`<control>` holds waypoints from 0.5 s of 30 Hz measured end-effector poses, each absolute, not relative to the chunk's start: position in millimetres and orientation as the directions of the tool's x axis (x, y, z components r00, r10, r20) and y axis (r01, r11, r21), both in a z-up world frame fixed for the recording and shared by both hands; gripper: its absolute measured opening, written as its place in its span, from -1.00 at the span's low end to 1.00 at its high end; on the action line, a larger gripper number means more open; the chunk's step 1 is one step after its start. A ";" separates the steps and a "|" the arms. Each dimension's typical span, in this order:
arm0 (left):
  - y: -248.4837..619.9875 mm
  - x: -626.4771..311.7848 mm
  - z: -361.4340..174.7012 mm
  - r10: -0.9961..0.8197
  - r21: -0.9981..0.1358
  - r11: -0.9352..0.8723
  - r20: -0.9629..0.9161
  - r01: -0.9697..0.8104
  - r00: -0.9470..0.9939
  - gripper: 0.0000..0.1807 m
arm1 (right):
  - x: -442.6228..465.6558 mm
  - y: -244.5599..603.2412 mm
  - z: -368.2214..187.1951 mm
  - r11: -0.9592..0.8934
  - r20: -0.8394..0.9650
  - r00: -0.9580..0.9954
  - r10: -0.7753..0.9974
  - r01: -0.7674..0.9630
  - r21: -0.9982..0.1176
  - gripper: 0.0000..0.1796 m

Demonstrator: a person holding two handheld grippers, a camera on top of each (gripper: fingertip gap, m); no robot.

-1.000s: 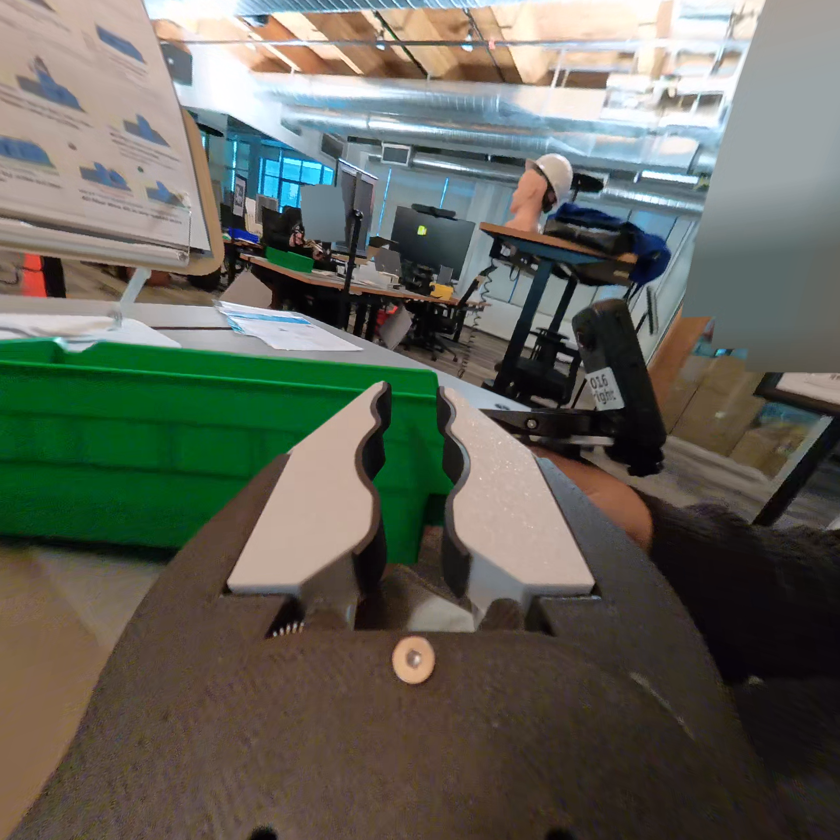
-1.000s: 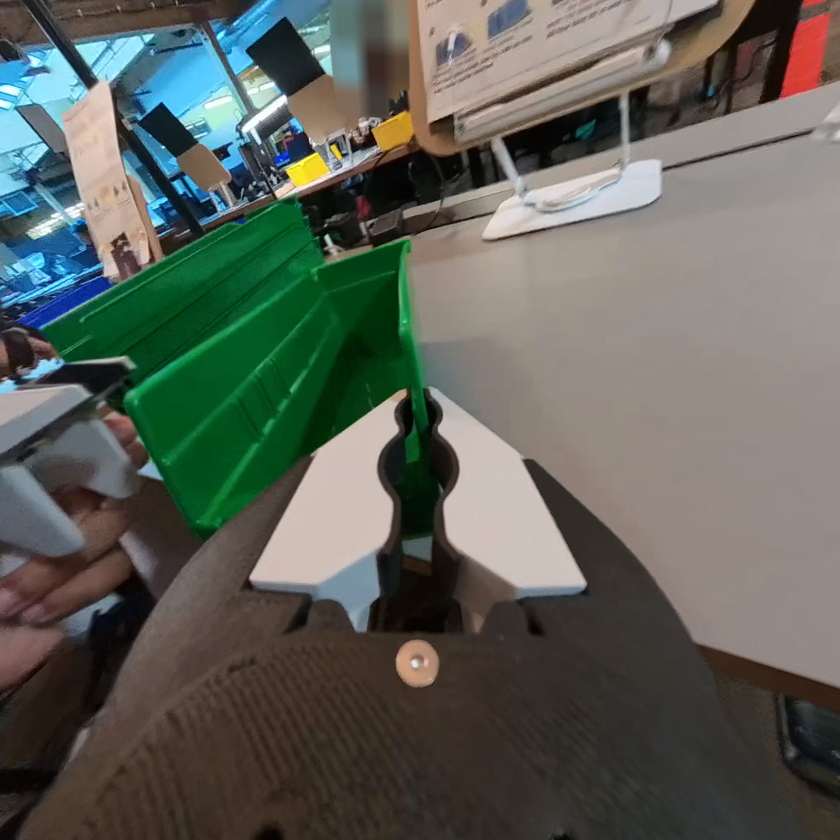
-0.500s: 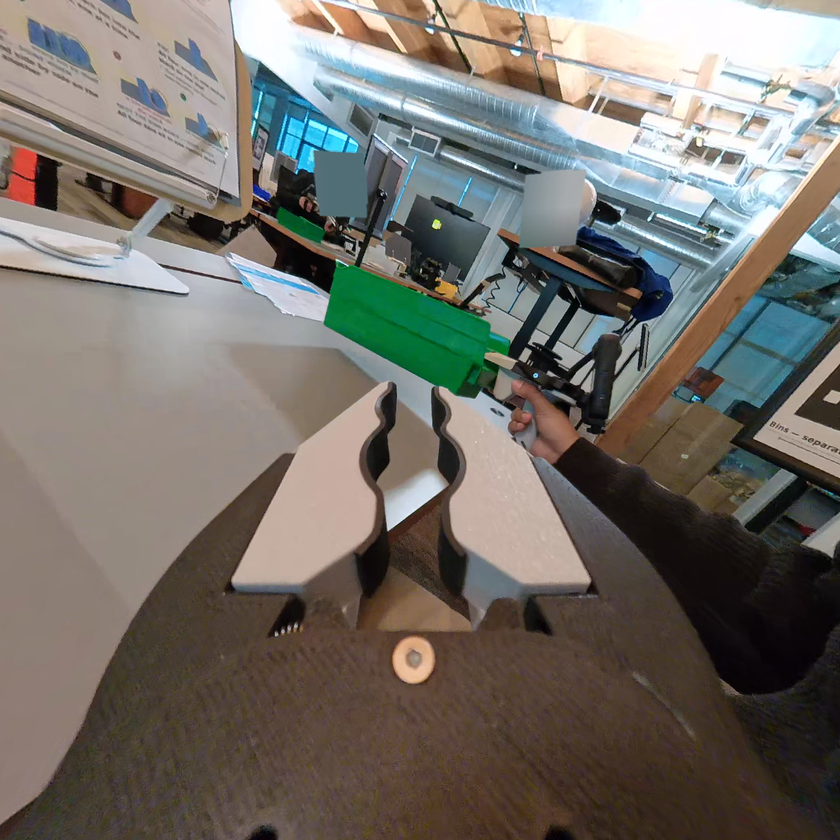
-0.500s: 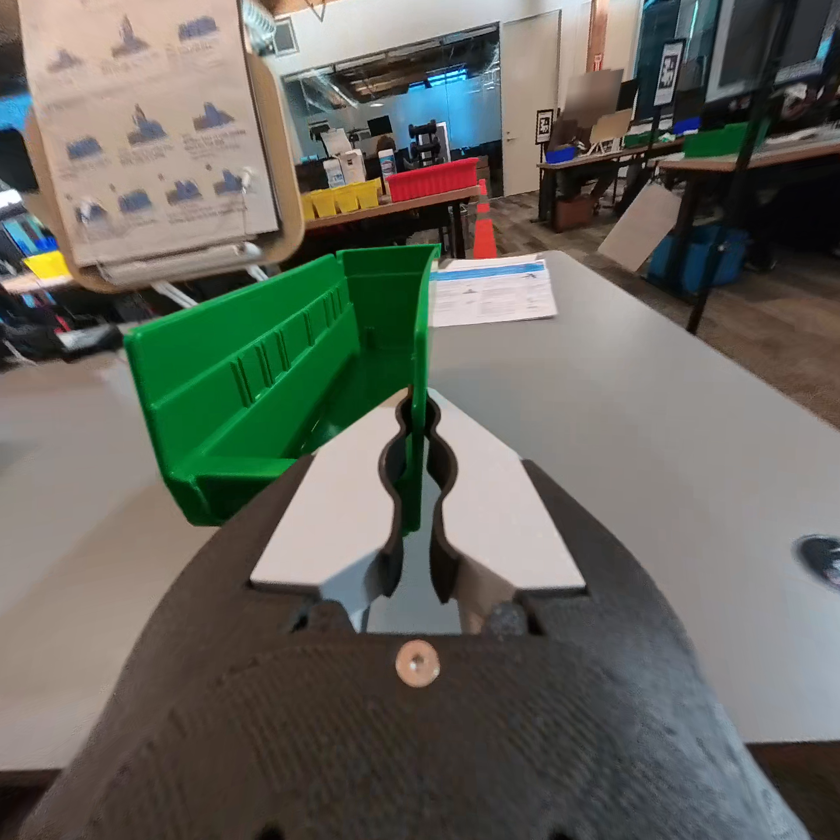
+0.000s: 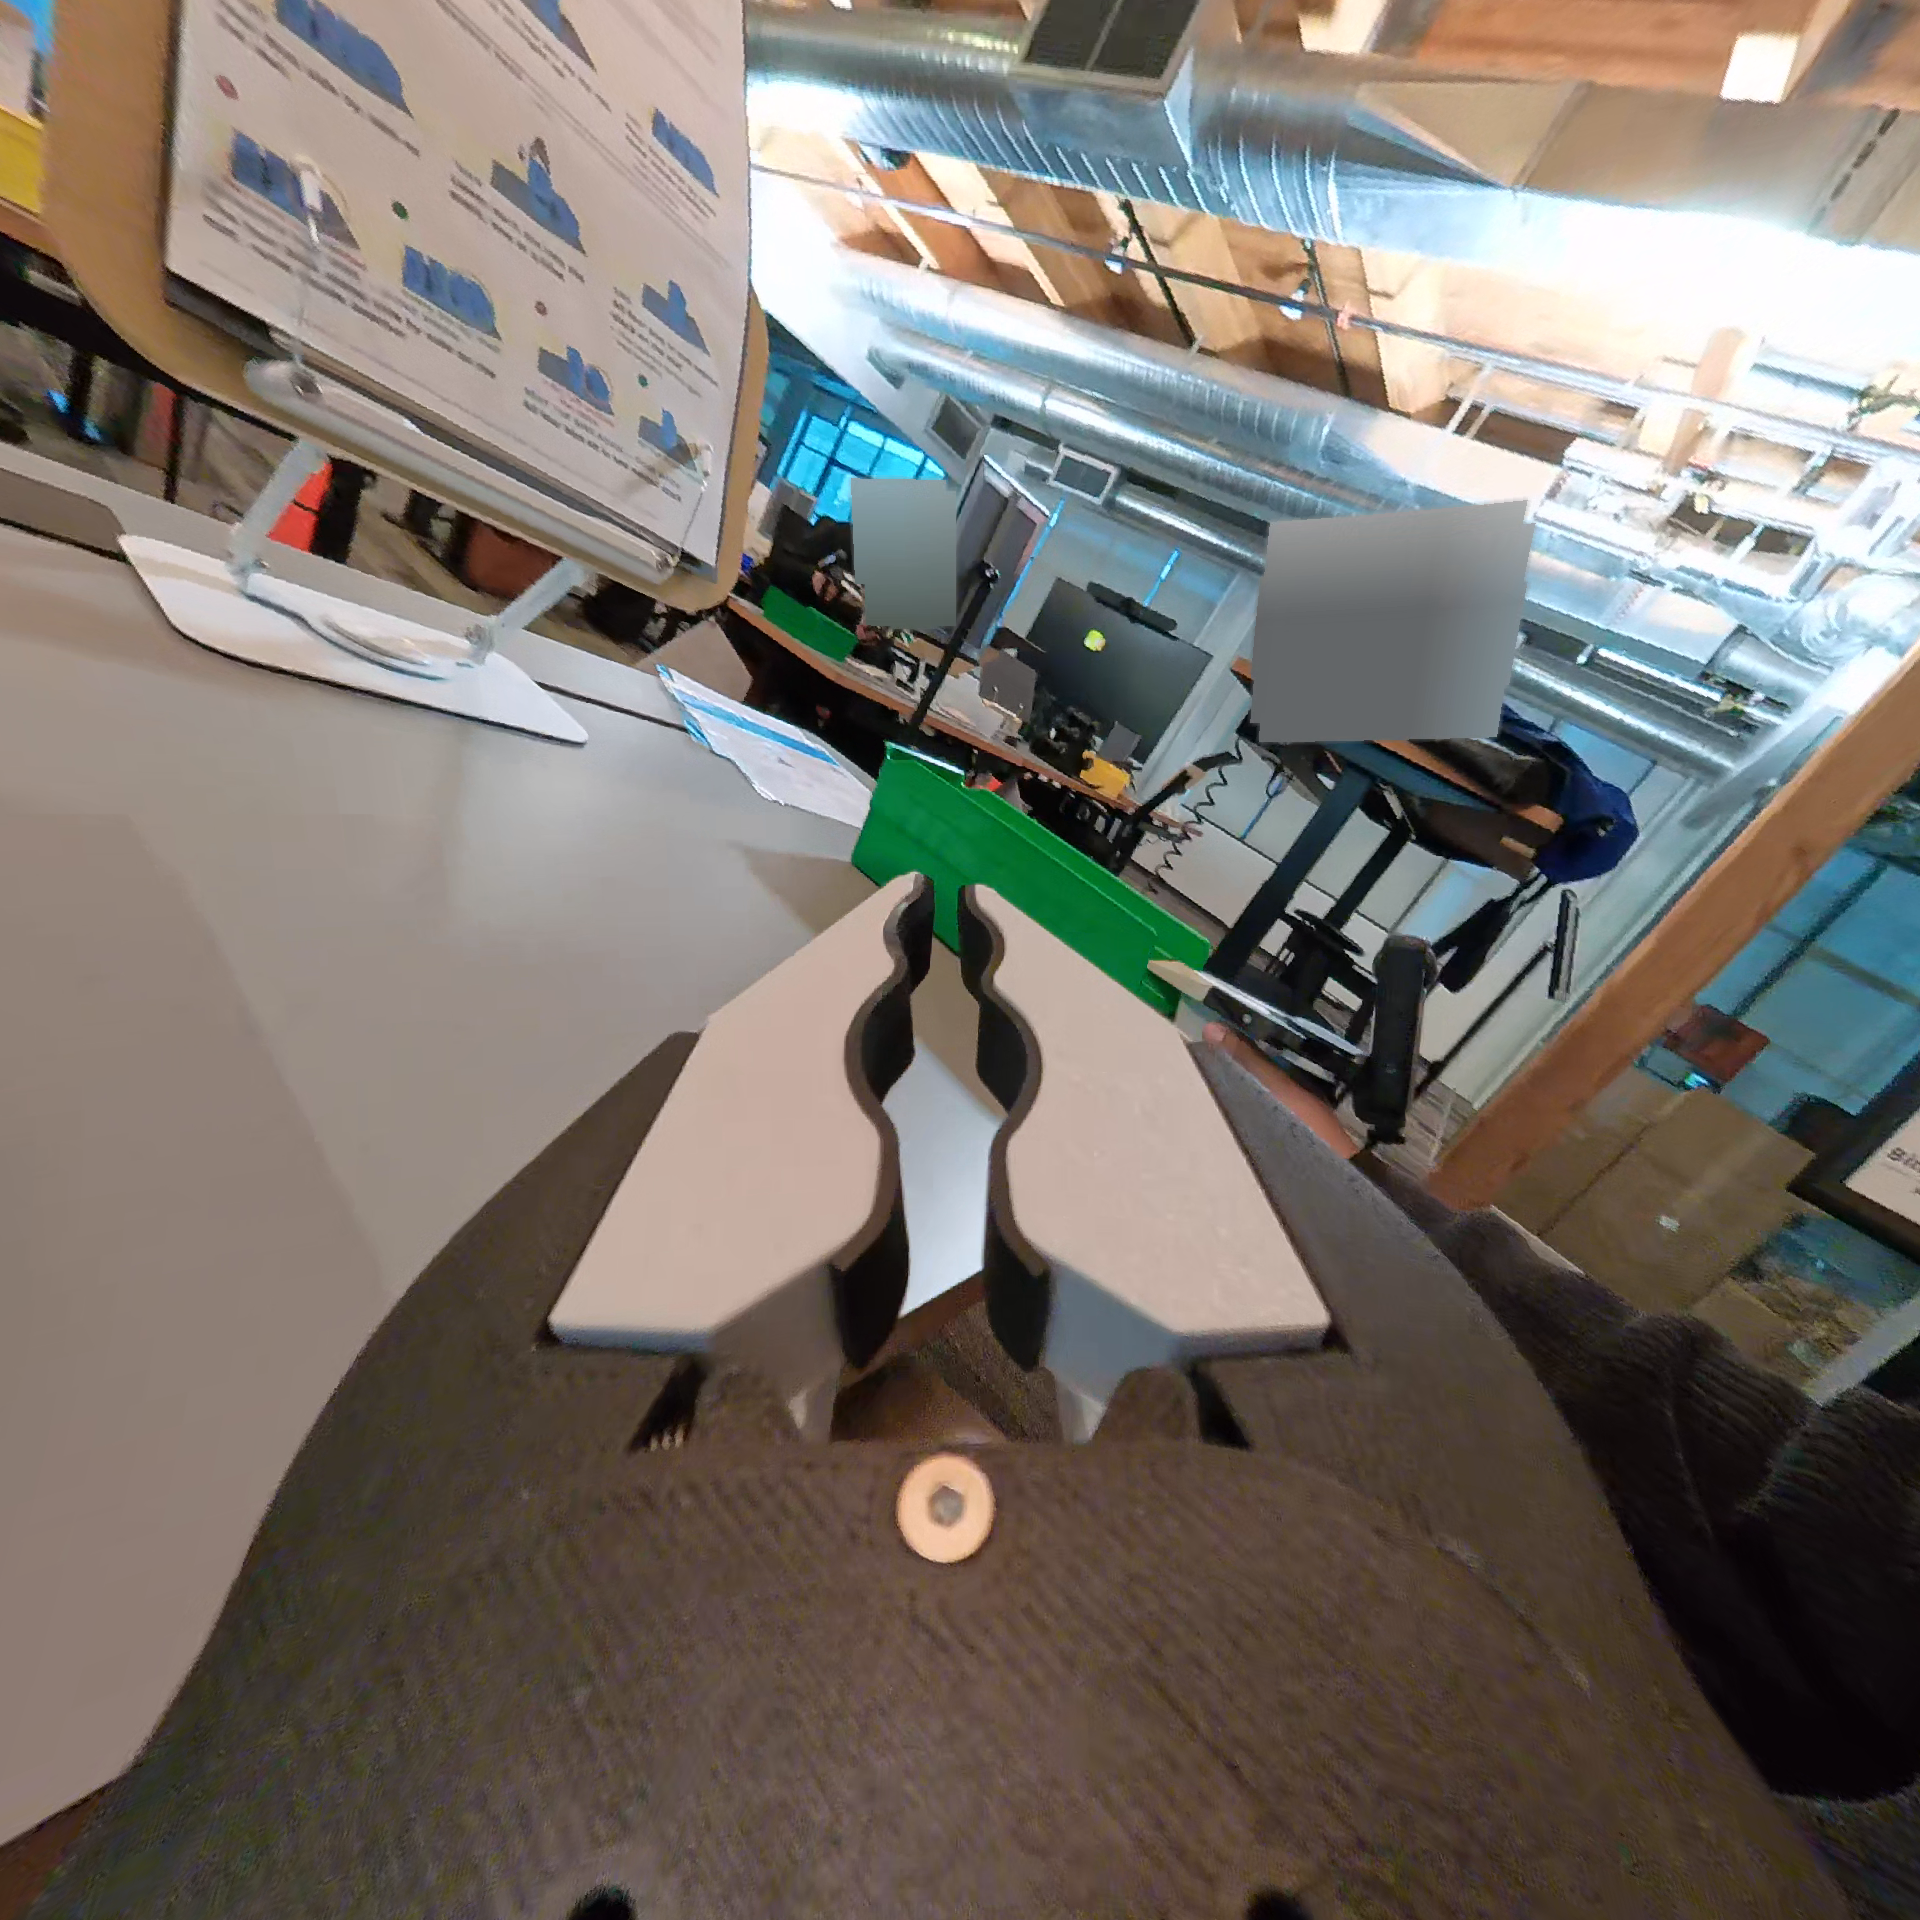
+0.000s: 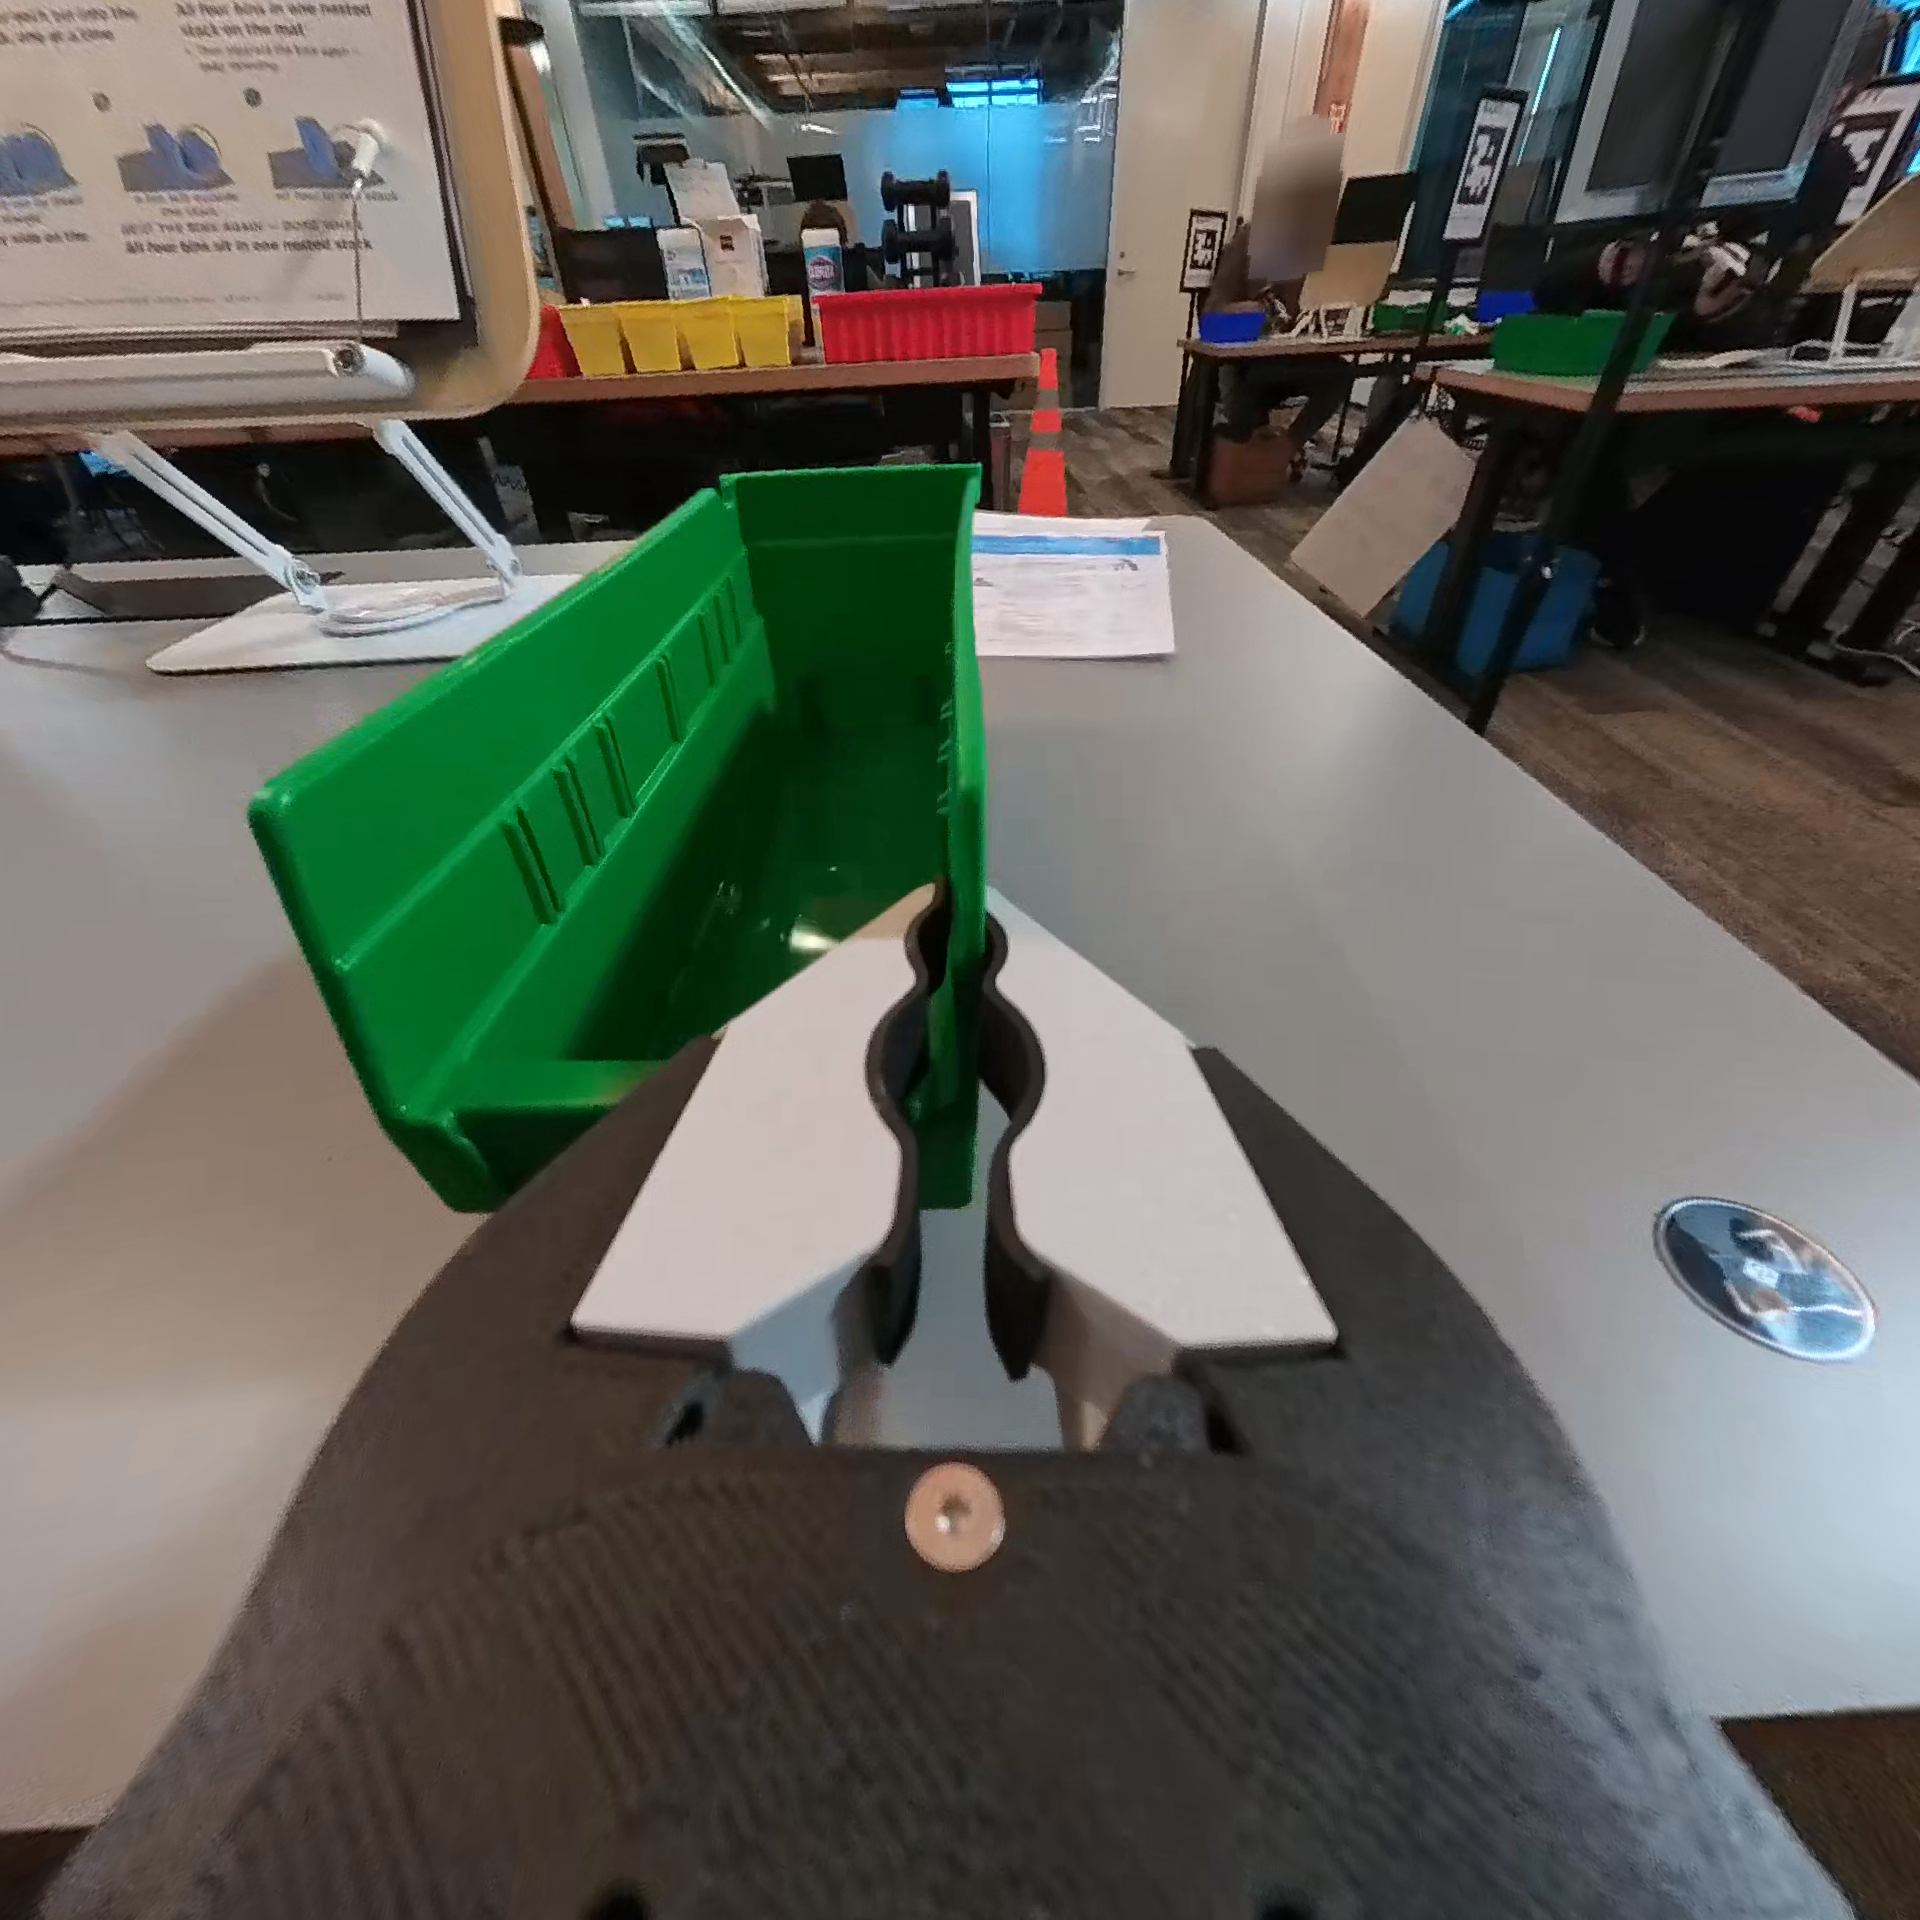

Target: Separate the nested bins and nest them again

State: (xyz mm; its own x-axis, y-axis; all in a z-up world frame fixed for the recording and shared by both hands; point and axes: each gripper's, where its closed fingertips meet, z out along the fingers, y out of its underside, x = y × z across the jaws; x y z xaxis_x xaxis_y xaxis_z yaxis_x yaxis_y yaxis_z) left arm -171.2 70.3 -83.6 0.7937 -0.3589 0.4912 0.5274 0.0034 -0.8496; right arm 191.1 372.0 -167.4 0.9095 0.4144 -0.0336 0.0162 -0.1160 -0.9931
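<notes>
In the right wrist view, my right gripper [image 6: 966, 904] is shut on the right side wall of a long green bin [image 6: 582, 862]. It holds the bin tilted, just above the grey table [image 6: 1403, 883]. The bin is empty inside. In the left wrist view, the same bin [image 5: 997, 873] shows farther off at the table's edge, with the right gripper's fingertips [image 5: 1184, 982] on its near end. My left gripper [image 5: 940, 899] is empty, its fingers nearly touching, over the table's near edge. No other bin of the set is in view.
A stand with an instruction sheet [image 6: 343, 613] sits at the table's back left; it also shows in the left wrist view [image 5: 353, 644]. A printed paper [image 6: 1070, 592] lies behind the bin. A round disc [image 6: 1766, 1288] is set in the table at right. Other desks stand beyond.
The right gripper has carried its bin away from the second green bin, which is now out of view. The left gripper has drawn back from the bins and its fingers have closed up.
</notes>
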 end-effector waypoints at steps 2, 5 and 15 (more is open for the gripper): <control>67.8 -175.1 -79.5 -0.356 -0.850 0.028 0.483 0.526 0.800 -0.99 | 194.8 374.5 -167.7 -0.120 -0.040 0.914 0.404 0.010 -0.993 -1.00; 68.1 -177.4 -81.8 -0.347 -0.853 0.023 0.483 0.522 0.804 -0.99 | 195.4 376.1 -169.8 -0.138 -0.047 0.914 0.404 0.011 -0.990 -1.00; 69.0 -179.8 -89.8 -0.324 -0.851 0.008 0.494 0.525 0.807 -0.99 | 199.7 380.2 -172.2 -0.161 -0.055 0.927 0.371 0.006 -0.987 -0.94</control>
State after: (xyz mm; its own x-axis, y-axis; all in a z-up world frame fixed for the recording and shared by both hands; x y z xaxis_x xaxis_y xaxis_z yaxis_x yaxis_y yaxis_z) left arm -179.8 69.0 -89.8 0.8067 -0.3242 0.4941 0.5245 0.0077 -0.8514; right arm 199.7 380.2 -172.2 0.9269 0.3713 -0.0549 0.0059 -0.1608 -0.9870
